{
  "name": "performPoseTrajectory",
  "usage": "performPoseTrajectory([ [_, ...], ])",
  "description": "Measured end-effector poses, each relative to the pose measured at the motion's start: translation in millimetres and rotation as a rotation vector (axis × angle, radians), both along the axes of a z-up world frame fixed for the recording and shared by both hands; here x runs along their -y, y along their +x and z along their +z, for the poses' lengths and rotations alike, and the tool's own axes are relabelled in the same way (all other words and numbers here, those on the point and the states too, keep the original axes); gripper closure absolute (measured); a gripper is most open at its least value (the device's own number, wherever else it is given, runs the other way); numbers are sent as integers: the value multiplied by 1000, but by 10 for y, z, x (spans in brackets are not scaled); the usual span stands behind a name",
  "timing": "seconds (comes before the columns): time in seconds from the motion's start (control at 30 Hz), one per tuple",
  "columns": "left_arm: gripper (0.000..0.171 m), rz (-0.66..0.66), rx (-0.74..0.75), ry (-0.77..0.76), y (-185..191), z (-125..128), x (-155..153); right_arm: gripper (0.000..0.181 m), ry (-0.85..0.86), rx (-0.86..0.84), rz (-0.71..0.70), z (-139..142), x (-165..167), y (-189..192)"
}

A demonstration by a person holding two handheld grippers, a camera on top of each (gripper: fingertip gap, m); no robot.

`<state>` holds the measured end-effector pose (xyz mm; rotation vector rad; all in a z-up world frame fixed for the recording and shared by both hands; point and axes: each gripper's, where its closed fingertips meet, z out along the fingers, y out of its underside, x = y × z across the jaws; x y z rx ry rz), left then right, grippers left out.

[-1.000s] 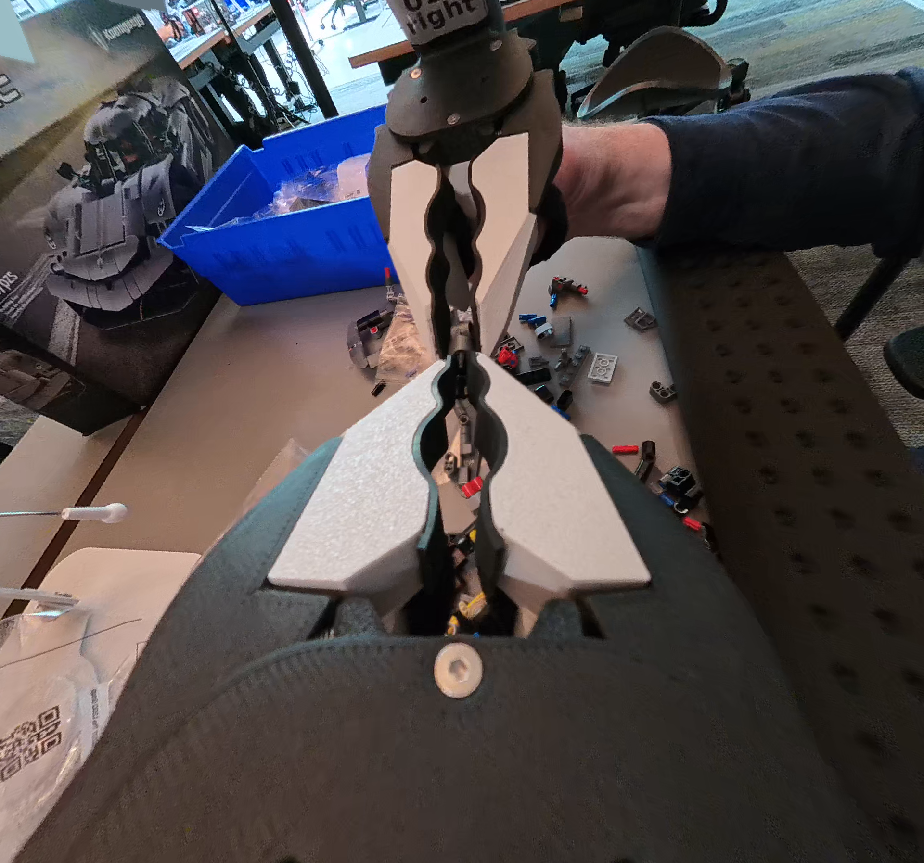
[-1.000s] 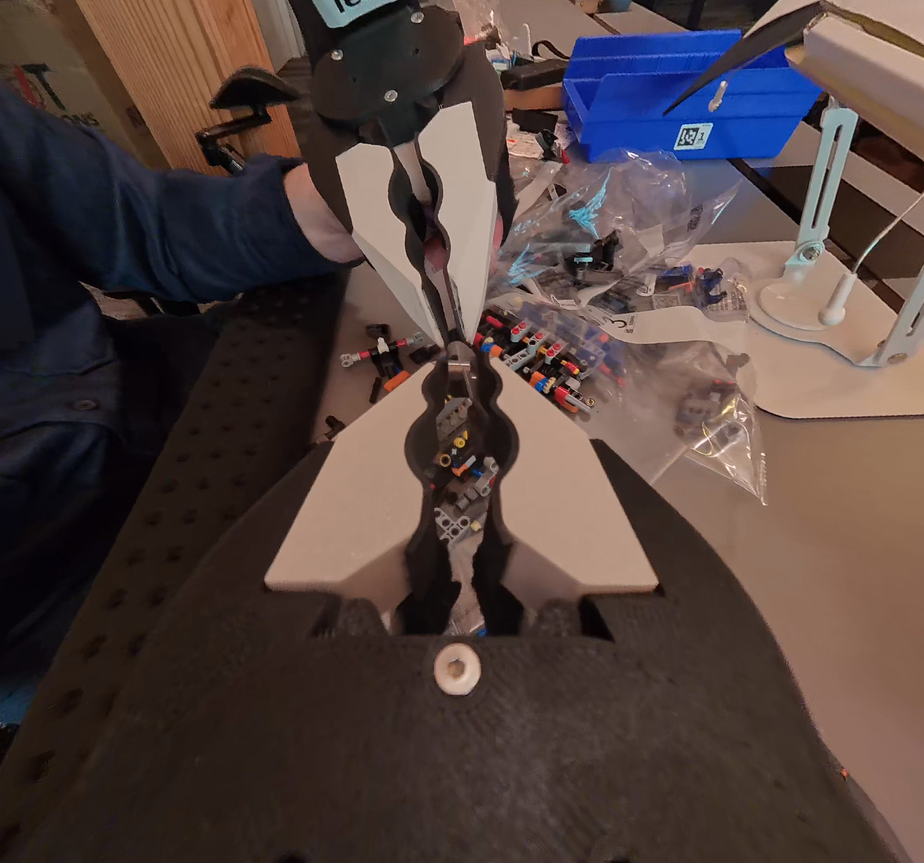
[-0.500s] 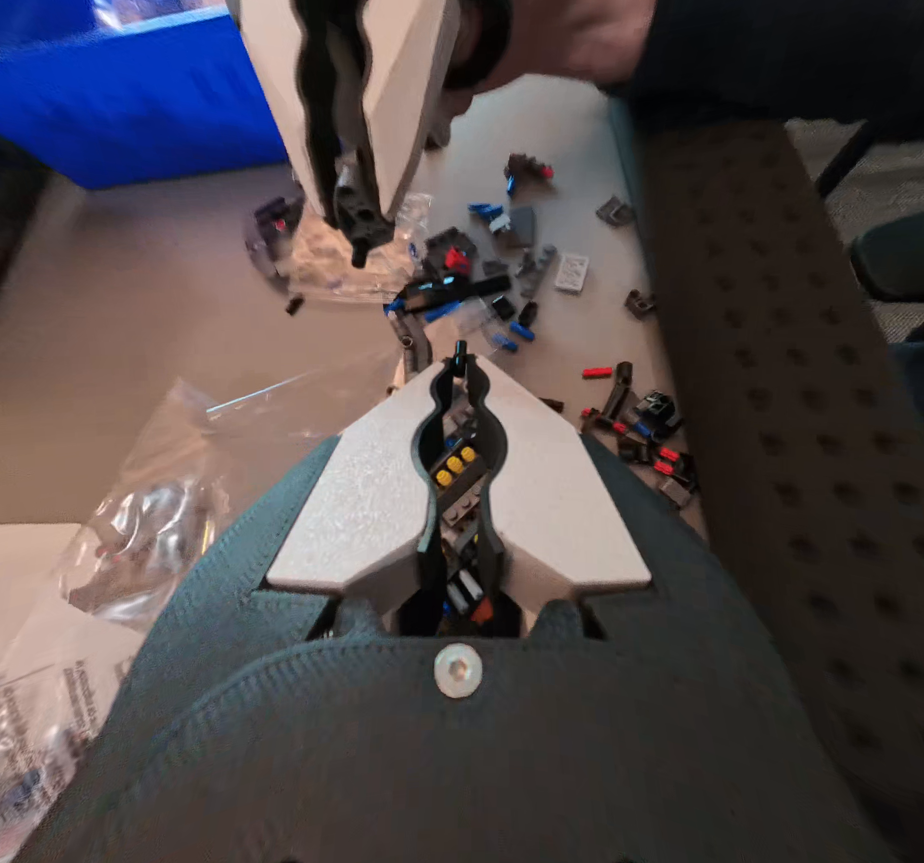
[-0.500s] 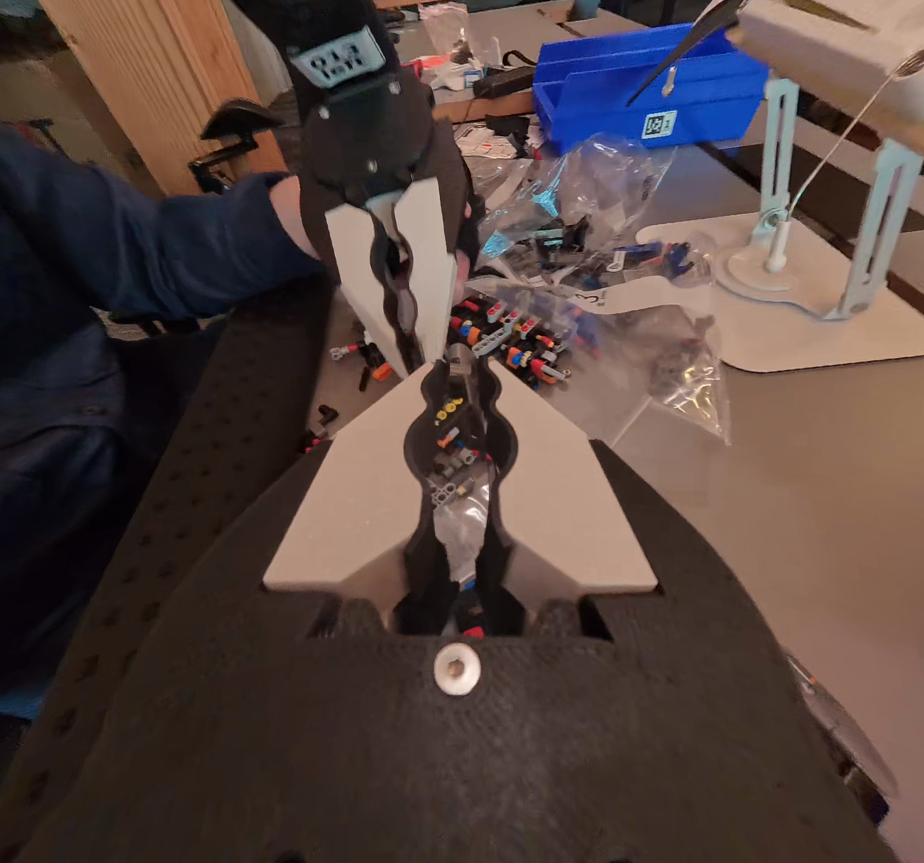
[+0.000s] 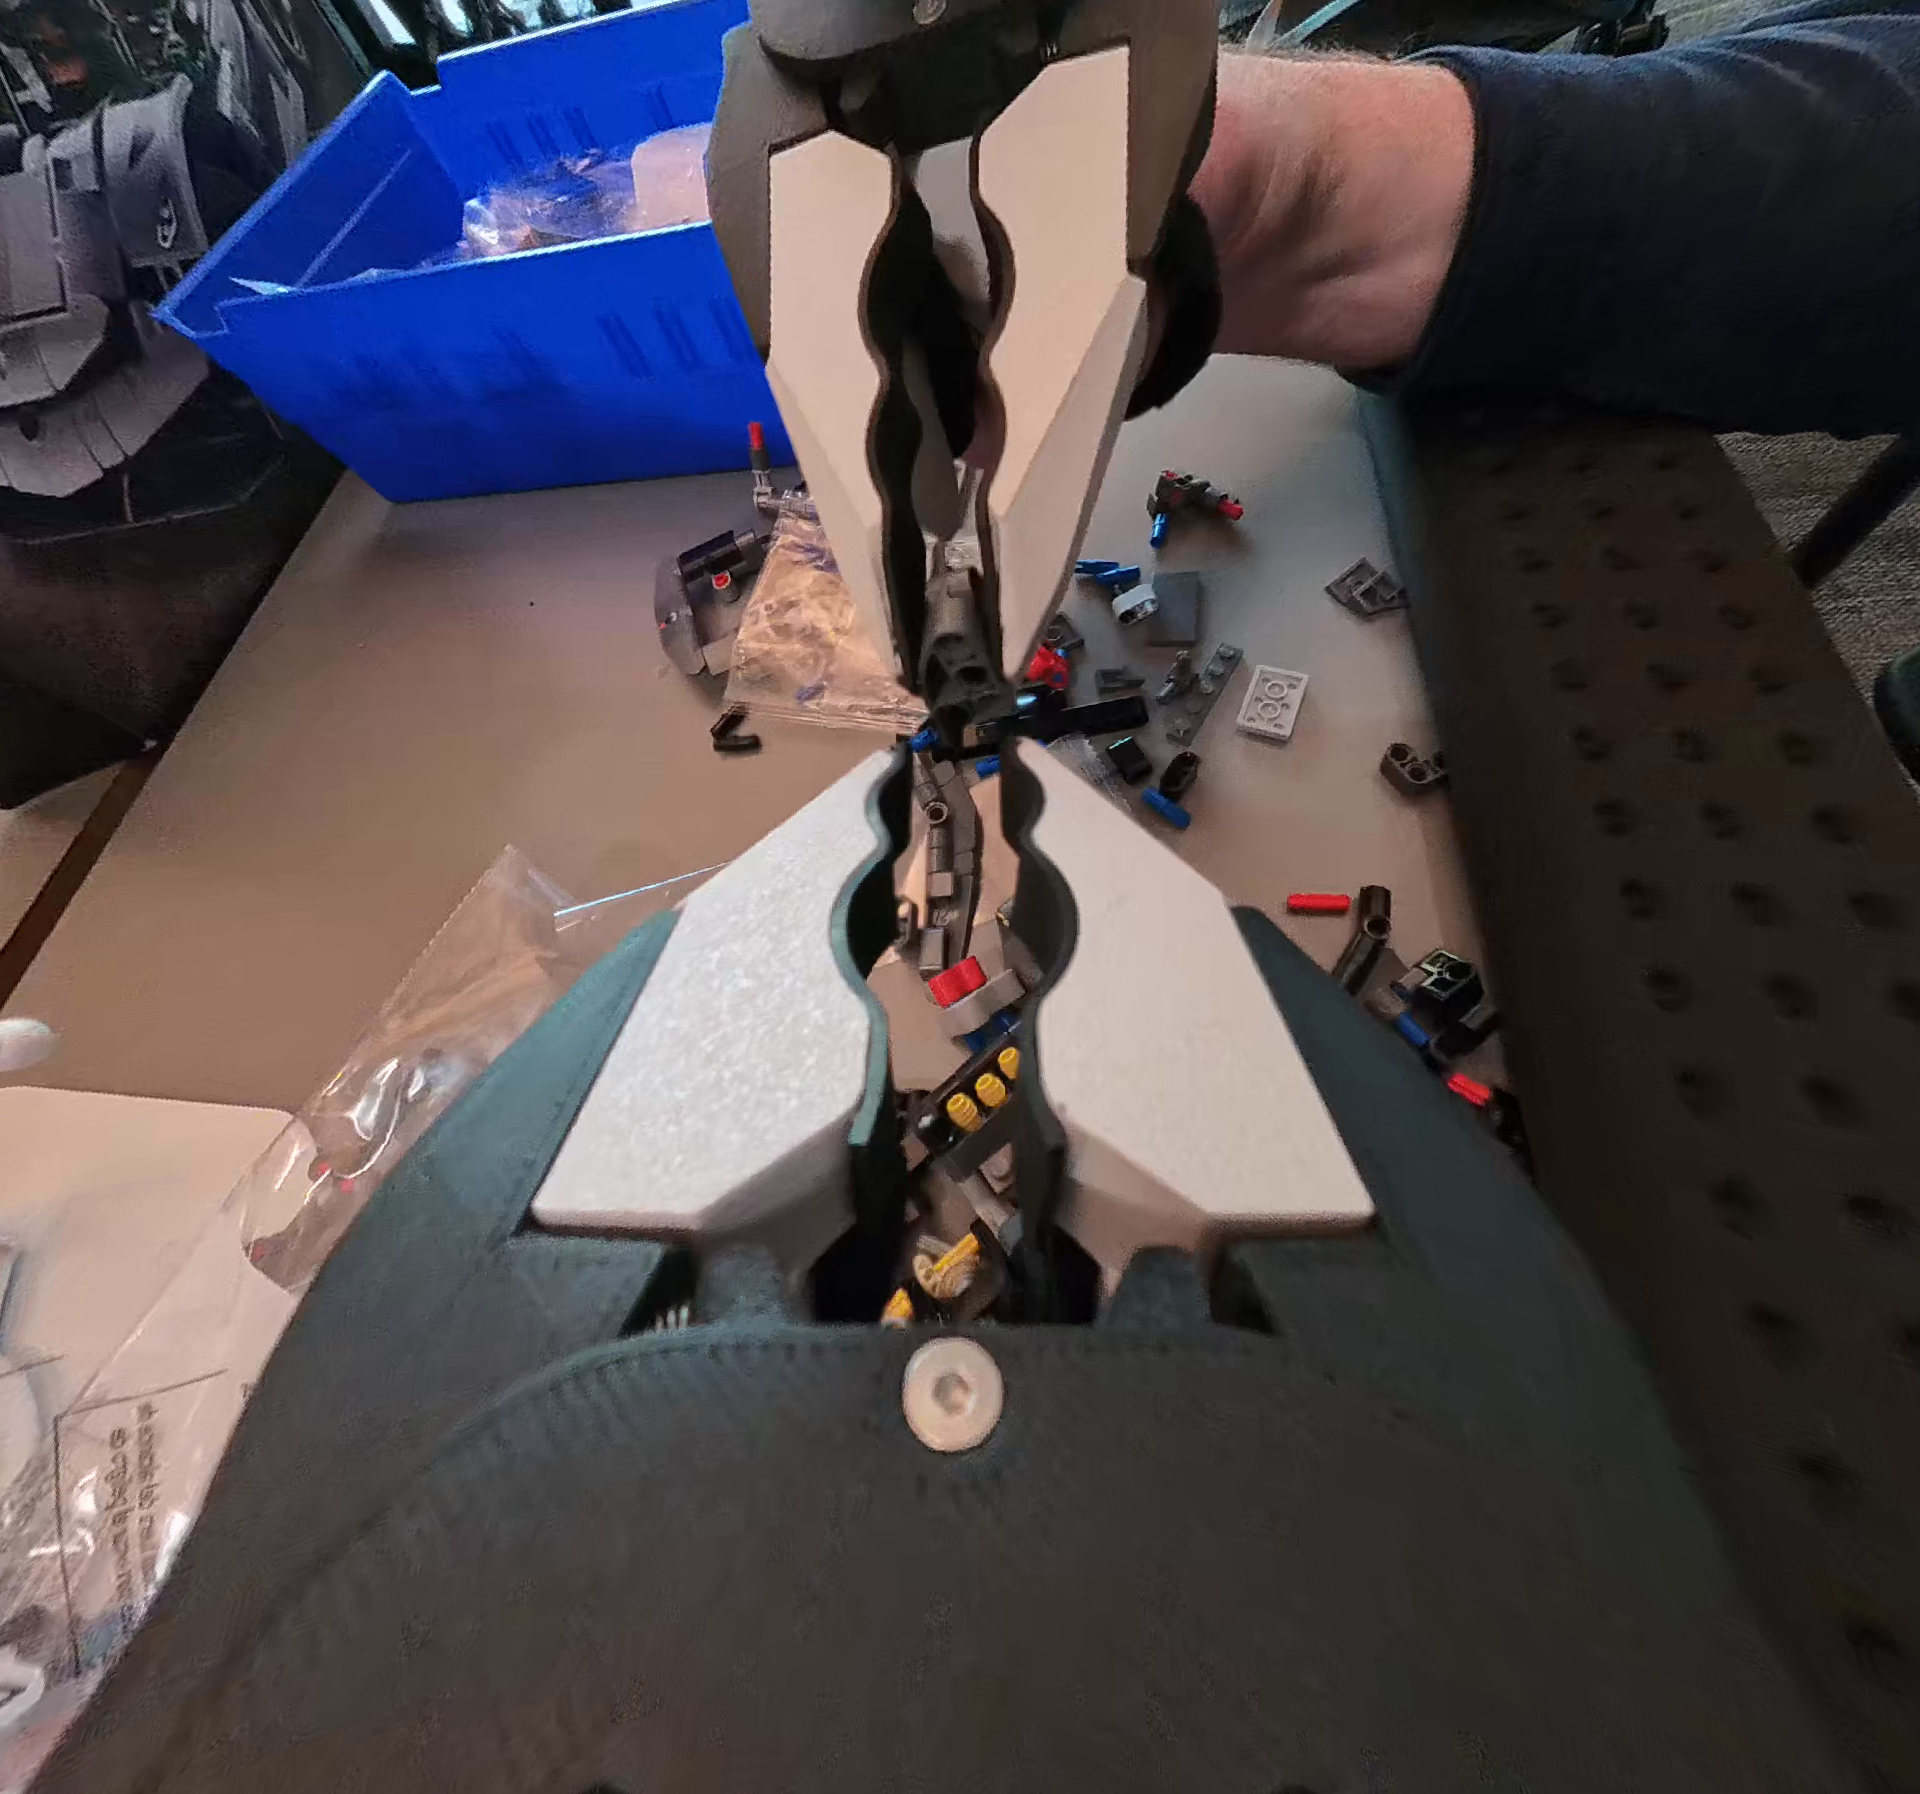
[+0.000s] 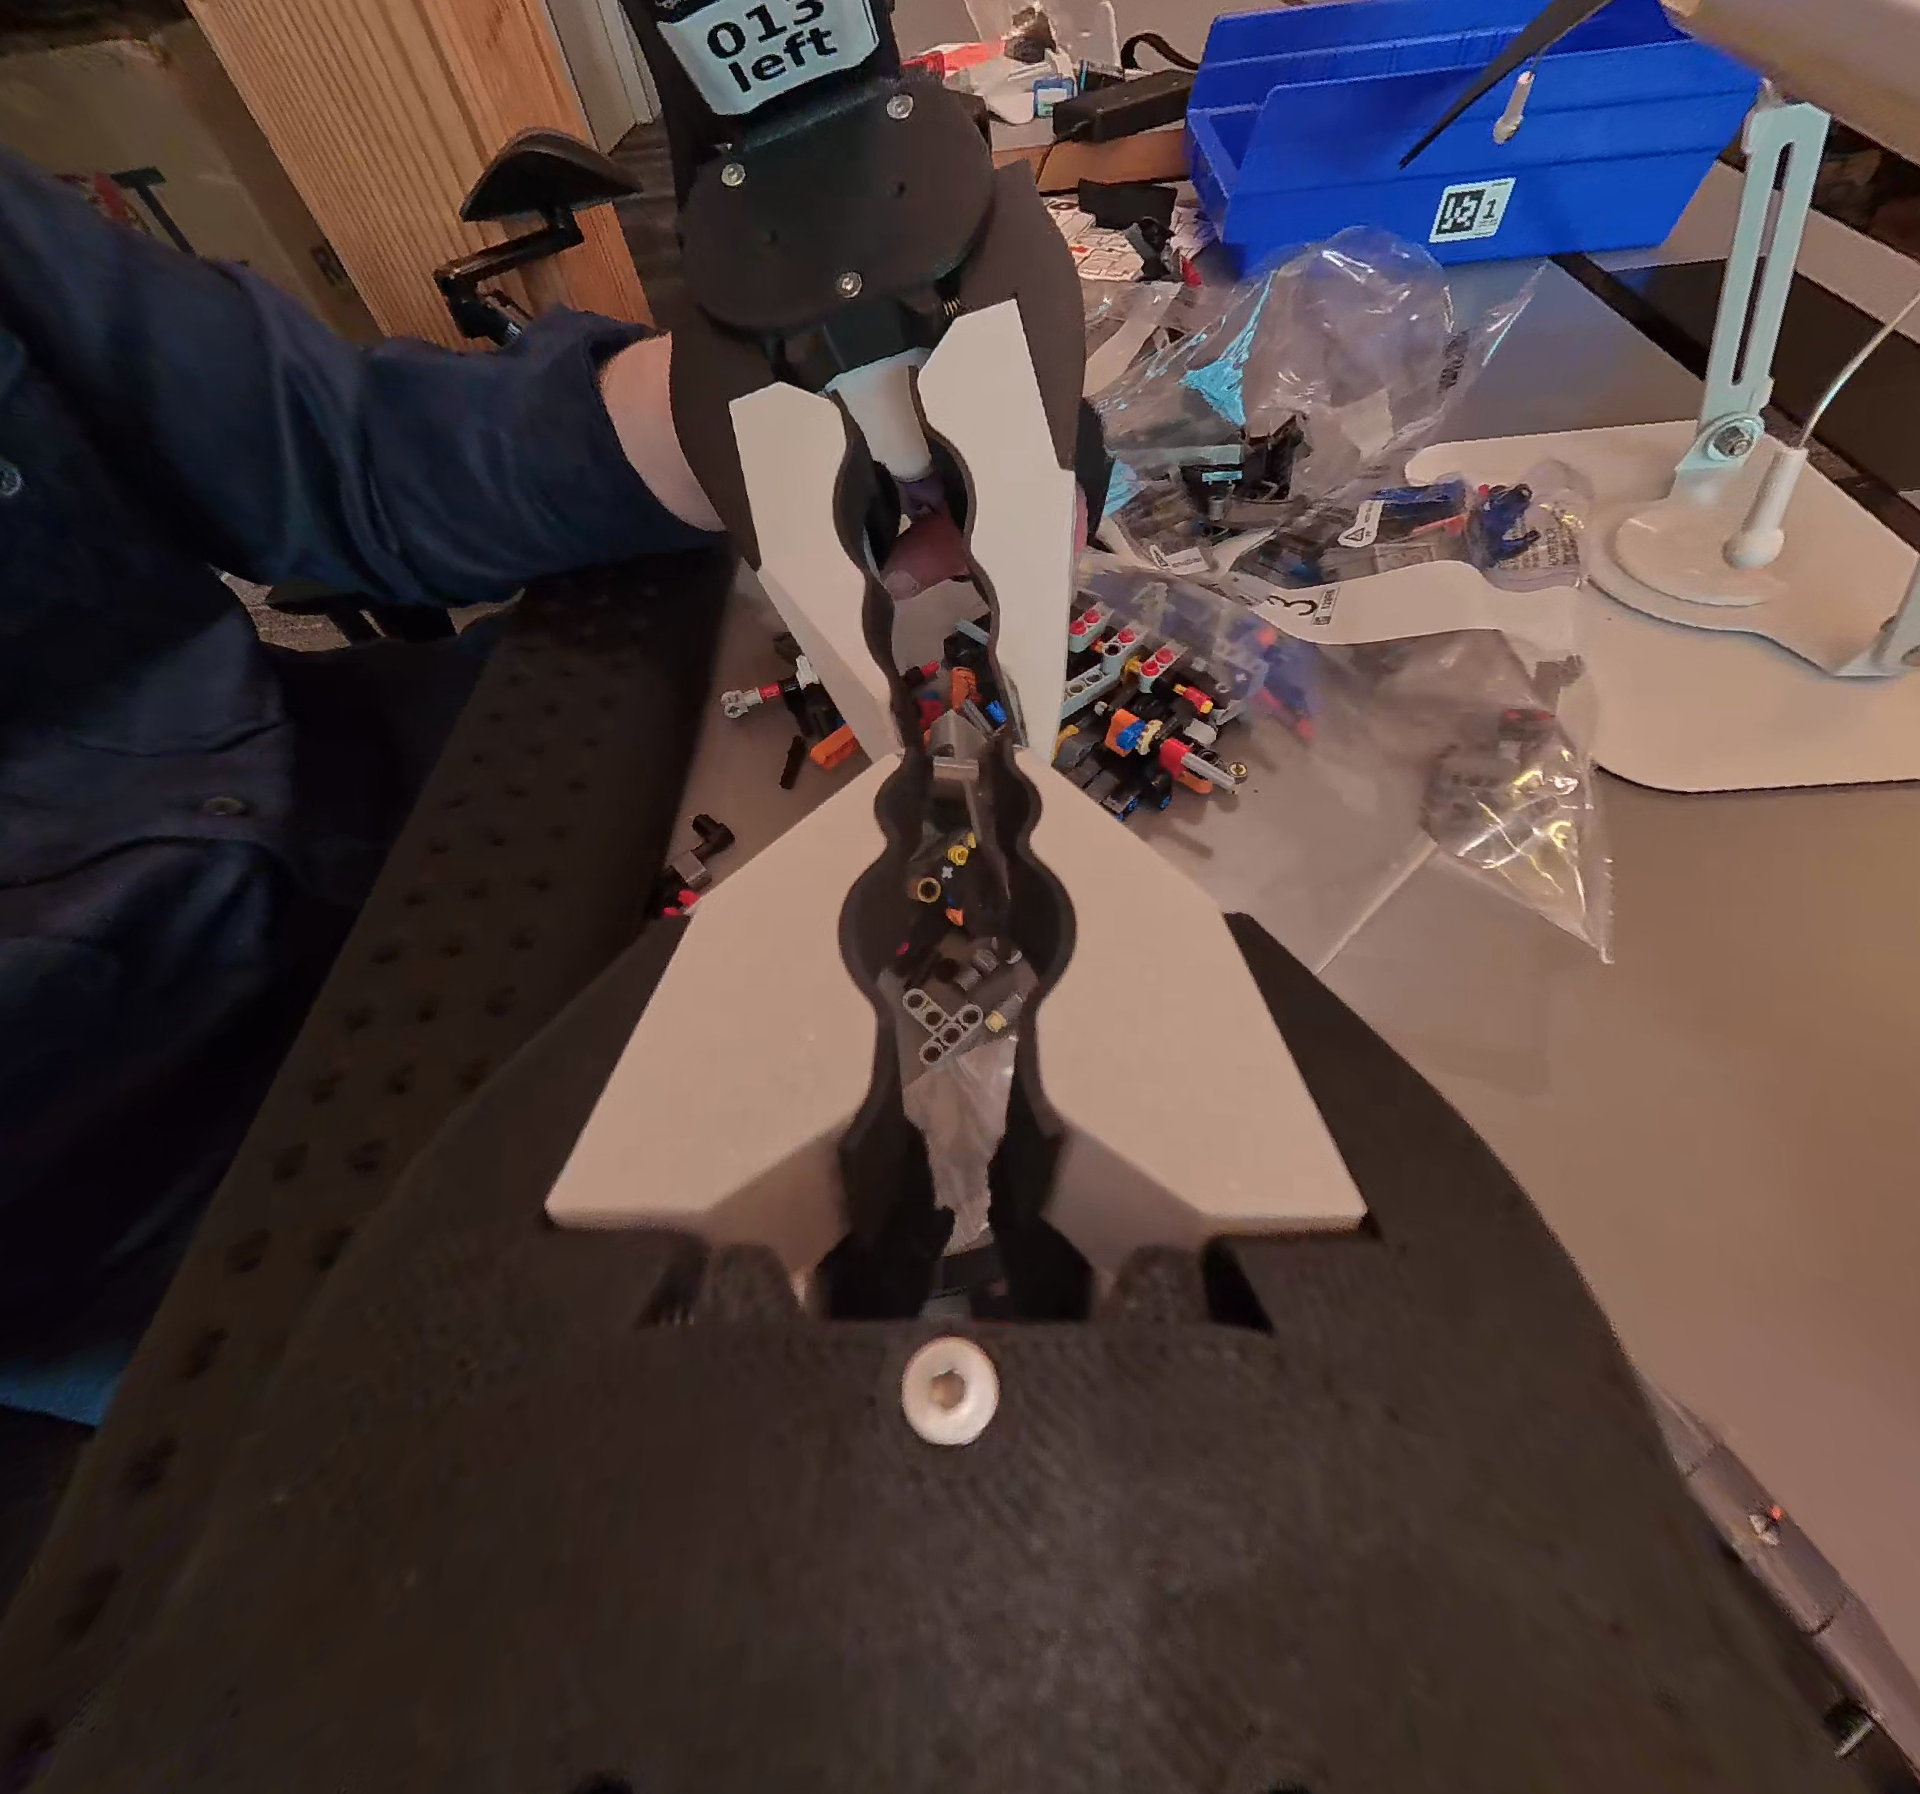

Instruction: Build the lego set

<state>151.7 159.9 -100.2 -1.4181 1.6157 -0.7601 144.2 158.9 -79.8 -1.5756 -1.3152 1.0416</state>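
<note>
Your table (image 5: 395, 705) is grey, with a dark perforated mat (image 5: 1662, 809) along your near edge. A blue bin (image 5: 499, 331) sits at the far side in the left wrist view, with clear bags inside it. A second blue bin (image 6: 1455, 113) shows at the back in the right wrist view, next to a white stand (image 6: 1745, 539) on a white base.

Clear bags of parts (image 6: 1351, 456) lie between that stand and your grippers, one empty bag (image 5: 810, 632) beside the loose pieces. Loose lego pieces (image 5: 1226, 705) are scattered on the table near the mat: a light grey plate, dark grey brackets, red and blue pins.

Your two grippers meet tip to tip above the loose pieces. Your right gripper (image 5: 961, 674) has its jaws narrow and clamped on a small dark grey lego piece (image 5: 956, 643), which pokes out past its tips. Your left gripper (image 5: 958, 757) has its jaws parted by a narrow gap, tips just beside that piece. I can't tell whether they touch it. In the right wrist view the piece (image 6: 951, 742) sits at the right gripper's tips (image 6: 956, 768), with the left gripper (image 6: 961, 736) directly opposite.
</note>
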Motion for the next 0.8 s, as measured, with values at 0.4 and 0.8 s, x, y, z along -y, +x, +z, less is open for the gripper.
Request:
performPoseTrajectory([
  [0.4,171,34,54,33,-82,186,-67,171,92,-15,-10,107,23,3],
  [0.8,163,16,90,-33,-58,201,-45,171,84,-68,-17,172,23,89],
])
